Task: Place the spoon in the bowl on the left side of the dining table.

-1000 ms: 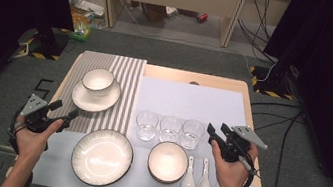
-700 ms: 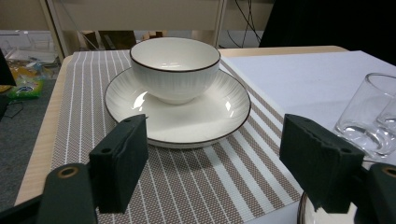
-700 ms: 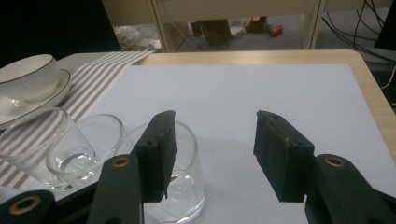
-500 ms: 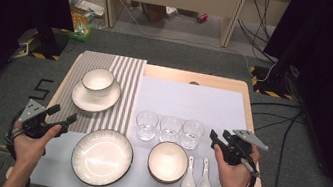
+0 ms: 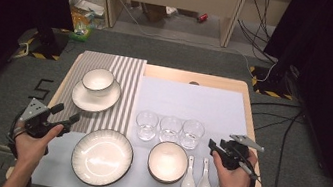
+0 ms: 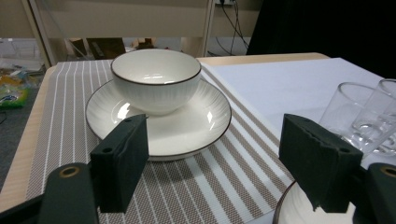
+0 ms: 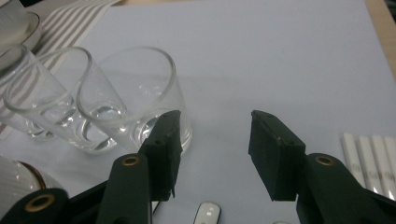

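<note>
Glass (image 7: 135, 100) at the row's end just beside the right gripper (image 7: 212, 154), jaws spread but closing, nothing between; left gripper (image 6: 219, 163) spread, facing bowl (image 6: 156, 79) on plate (image 6: 196, 126).

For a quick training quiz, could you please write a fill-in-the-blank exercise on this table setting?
1. The small bowl on the striped mat sits on a ____.
2. The row between the mats holds ____ glasses.
3. The right tool is nearest the ____ glass of that row.
4. The left tool holds ____.

Missing words: plate; three; rightmost; nothing
</note>
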Demonstrator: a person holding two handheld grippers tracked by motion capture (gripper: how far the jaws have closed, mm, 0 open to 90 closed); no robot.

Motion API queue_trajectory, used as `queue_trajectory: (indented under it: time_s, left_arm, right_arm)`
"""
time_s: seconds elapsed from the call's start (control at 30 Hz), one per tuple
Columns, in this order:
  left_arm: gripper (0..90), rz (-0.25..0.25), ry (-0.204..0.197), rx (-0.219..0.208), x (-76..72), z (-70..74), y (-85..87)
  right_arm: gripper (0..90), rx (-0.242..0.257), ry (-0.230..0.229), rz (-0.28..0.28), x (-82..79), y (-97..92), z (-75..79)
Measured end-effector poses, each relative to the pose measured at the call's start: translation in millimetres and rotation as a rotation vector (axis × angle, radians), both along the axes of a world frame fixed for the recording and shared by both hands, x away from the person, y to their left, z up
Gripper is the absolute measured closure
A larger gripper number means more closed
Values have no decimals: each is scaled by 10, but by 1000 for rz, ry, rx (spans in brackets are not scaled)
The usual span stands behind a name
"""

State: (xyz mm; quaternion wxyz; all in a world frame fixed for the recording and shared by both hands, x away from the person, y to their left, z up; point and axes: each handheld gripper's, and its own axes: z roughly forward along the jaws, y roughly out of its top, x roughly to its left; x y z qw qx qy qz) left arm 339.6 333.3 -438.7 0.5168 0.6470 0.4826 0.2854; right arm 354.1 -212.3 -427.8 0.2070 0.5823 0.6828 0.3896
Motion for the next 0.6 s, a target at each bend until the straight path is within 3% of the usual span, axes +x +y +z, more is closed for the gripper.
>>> queue_trajectory:
  time_s: [0.17, 0.4, 0.47, 0.6]
  left_arm:
    - [234, -9, -9, -6, -24, 18, -21]
    - [237, -9, -14, 5, -52, 30, -41]
    - [238, -11, -11, 7, -51, 26, -46]
    - [239, -10, -12, 6, -39, 14, -50]
  right_arm:
    - [563, -14, 48, 2, -45, -31, -38]
    - [613, -3, 183, 17, -57, -57, -146]
    - [617, 5, 199, 16, -56, -57, -158]
    - [643, 15, 292, 23, -42, -31, -242]
